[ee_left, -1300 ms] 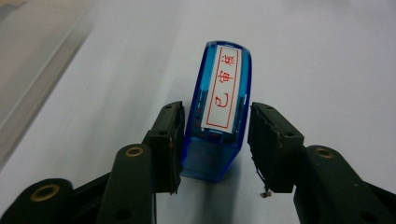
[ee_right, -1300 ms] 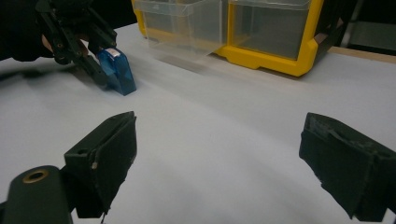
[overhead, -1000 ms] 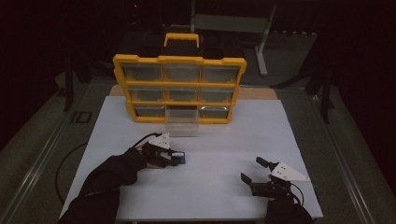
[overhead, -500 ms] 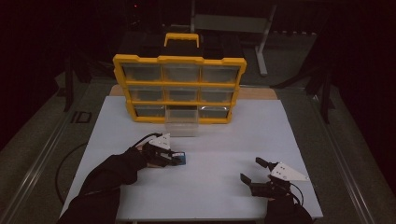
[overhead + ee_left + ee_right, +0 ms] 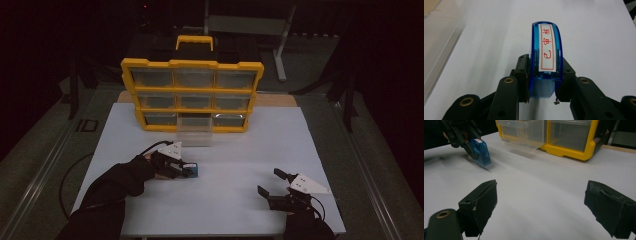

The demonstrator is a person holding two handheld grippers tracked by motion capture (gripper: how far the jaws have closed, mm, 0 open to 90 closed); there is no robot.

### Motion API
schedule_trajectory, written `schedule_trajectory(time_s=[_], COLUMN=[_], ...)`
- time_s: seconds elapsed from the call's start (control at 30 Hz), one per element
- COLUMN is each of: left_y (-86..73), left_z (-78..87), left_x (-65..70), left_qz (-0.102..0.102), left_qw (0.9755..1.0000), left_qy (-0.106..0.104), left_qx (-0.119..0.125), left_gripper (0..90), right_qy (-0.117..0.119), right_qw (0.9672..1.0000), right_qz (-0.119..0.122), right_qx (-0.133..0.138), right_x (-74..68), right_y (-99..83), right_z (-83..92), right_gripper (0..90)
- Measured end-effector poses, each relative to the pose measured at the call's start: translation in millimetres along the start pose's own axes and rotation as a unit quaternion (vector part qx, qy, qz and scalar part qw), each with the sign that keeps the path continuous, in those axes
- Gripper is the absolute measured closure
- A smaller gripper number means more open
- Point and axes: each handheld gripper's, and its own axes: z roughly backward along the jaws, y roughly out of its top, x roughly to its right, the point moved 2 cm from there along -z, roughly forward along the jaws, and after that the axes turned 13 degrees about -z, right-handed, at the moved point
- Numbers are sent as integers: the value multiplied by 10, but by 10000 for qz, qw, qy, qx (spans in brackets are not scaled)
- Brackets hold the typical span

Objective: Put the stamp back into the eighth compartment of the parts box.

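A blue stamp [image 5: 545,60] is clamped between the pads of the left hand-held gripper [image 5: 187,171], its white label with red characters turned up toward that gripper's camera, and it is seen low over the counter [image 5: 240,150], left of the middle and toward the near edge. In the right gripper view the stamp [image 5: 480,151] is tilted, one lower corner at or just above the white surface; contact cannot be told. The left jaws have just been closing, and the blue body is now pinched on both flanks. The right hand-held gripper [image 5: 274,184] is held spread wide with nothing between its jaws, near the counter's near right corner, well apart from the stamp. At the far edge a yellow organiser [image 5: 192,95] with rows of clear drawers is stood upright, a black-and-yellow handle on top. One clear drawer [image 5: 194,134] from the bottom row's middle is pulled out over the counter, just beyond the left gripper. Bare white surface is seen between the stamp and that drawer. A dark sleeve [image 5: 112,187] is seen behind the left gripper, with a cable trailing off the near left edge.
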Motion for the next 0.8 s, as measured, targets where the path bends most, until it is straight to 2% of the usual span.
schedule_trajectory(time_s=[0.13,0.63,0.8], left_y=[37,247,318], left_z=[35,243,315], left_x=[3,19,4], left_qz=[-37,-225,-251], left_qw=[10000,9996,9996], left_qy=[-29,-150,-112], left_qx=[-37,69,83], left_gripper=[697,697,697], right_qy=[-2,-1,-13], right_qw=[10000,10000,10000], right_qz=[17,0,-3], right_qx=[6,15,26], right_x=[1,2,2], right_y=[1,3,4], right_z=[1,0,0], right_gripper=[112,113,112])
